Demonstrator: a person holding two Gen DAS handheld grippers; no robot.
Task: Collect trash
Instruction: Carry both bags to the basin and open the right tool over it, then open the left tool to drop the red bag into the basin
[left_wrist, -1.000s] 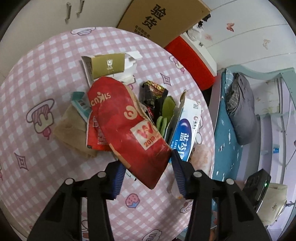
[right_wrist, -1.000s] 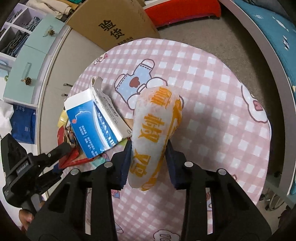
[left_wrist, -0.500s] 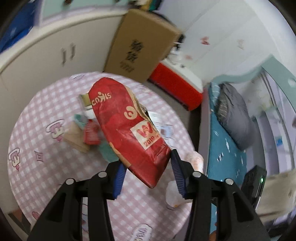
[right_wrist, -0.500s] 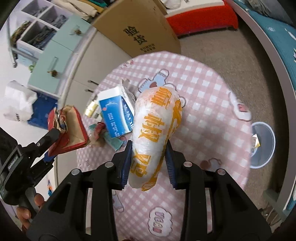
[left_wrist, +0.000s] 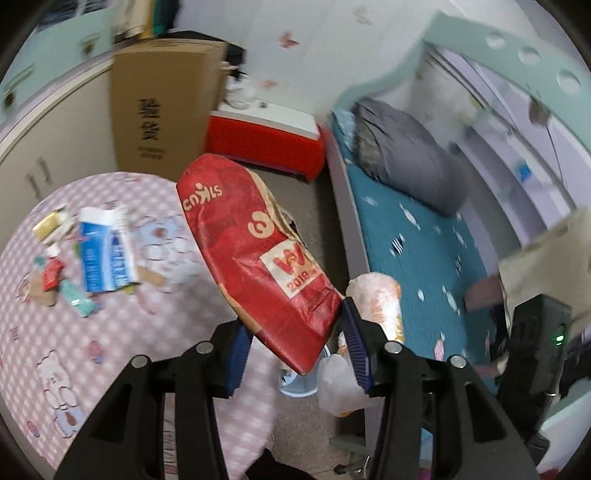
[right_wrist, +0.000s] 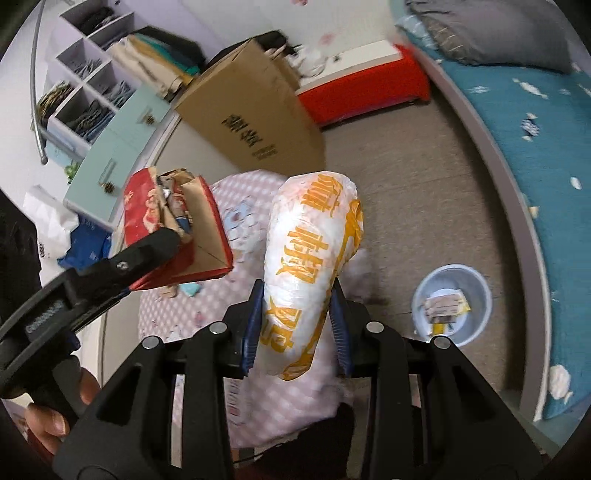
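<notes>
Above the checkered table's edge (right_wrist: 192, 317), your left gripper (left_wrist: 291, 347) is pinching the red paper bag (left_wrist: 258, 258) and your right gripper (right_wrist: 295, 325) is clamping the white-and-orange plastic bag (right_wrist: 310, 266), both apparently bound for the pale blue bin (right_wrist: 476, 291) on the floor.

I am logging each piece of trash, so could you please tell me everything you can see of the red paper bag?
The red paper bag is crumpled, red outside and brown inside, printed with white lettering and a white label. The left gripper pinches its lower end, so it hangs tilted in the air above the pink checked table's edge. Its open top, seen from the right wrist camera, shows crumpled wrappers stuffed inside. Only the gripper's pads touch it.
</notes>
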